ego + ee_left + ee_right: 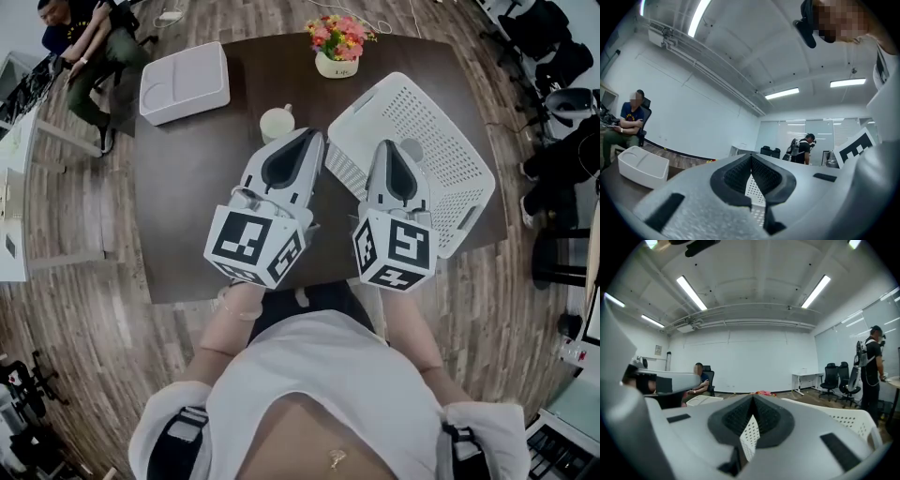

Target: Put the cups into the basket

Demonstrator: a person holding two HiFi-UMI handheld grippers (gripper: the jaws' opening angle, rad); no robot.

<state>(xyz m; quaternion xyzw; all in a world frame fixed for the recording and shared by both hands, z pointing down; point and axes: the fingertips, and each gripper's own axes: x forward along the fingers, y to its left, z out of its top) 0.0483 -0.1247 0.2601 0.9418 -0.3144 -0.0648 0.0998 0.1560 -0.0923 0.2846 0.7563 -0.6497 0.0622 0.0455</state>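
Note:
A pale cream cup (277, 123) stands on the dark table (187, 197), just left of the white perforated basket (441, 141). My left gripper (314, 137) is held level over the table, its tip beside the cup and close to the basket's near-left corner, jaws shut and empty. My right gripper (392, 146) reaches over the basket, also shut with nothing in it. A small round pale shape (412, 149) lies in the basket by its tip; I cannot tell whether it is a cup. In the left gripper view the fingers (751, 156) meet. The right gripper view shows its tips (753, 397) meeting too.
A white rectangular bin (185, 82) sits at the table's far left. A flower pot (337, 47) stands at the far edge. A person sits beyond the table's far-left corner (89, 47). Another person (869, 371) stands far to the right.

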